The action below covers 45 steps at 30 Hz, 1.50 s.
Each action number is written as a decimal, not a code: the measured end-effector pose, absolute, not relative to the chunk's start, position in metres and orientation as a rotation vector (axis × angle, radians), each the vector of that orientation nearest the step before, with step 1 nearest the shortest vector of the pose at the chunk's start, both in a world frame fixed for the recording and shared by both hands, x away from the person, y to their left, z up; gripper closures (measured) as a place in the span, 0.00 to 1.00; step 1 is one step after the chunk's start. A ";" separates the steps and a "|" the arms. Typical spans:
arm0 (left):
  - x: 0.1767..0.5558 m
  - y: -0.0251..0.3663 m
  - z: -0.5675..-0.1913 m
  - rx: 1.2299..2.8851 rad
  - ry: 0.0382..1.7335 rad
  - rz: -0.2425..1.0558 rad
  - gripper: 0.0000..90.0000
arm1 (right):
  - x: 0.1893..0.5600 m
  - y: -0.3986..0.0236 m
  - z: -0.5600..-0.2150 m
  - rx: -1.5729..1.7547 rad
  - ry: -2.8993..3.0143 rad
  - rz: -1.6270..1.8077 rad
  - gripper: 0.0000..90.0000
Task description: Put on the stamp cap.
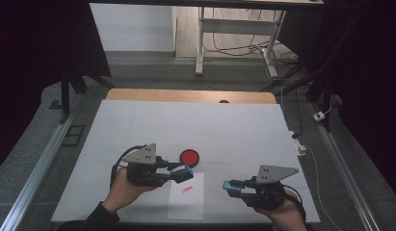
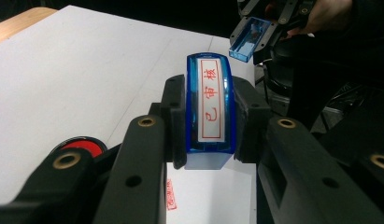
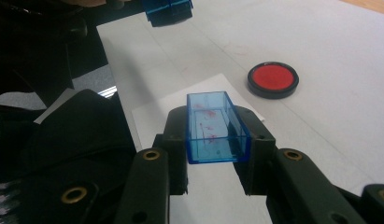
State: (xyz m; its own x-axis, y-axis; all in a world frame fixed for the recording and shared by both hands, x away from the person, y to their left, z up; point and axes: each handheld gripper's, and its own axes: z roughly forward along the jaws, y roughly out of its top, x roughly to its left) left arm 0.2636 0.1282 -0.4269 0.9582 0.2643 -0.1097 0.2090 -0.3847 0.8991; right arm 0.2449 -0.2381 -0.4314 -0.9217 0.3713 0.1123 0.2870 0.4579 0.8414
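White table: paper [image 1: 187,196] already stamped; left hand-held gripper [image 1: 182,172] grips stamp [image 2: 210,109], right hand-held gripper [image 1: 231,187] grips its cap [image 3: 215,127], recapping left.

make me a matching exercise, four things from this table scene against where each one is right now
Things:
1. blue stamp
2. clear blue cap
3. red ink pad
4. sheet of paper

Places:
a. lying on the table in front of the person, bearing a red print
b. clamped in the left gripper
c. on the table beyond the paper
d. clamped in the right gripper

Pairs: 1-b, 2-d, 3-c, 4-a
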 end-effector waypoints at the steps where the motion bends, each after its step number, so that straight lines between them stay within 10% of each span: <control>1: 0.264 0.128 -0.427 1.980 0.338 0.062 0.77 | 0.246 -0.237 -0.431 0.584 2.611 1.478 0.77; 45: 0.258 0.128 -0.424 1.983 0.157 0.057 0.78 | 0.275 -0.145 -0.452 0.216 2.781 1.595 0.77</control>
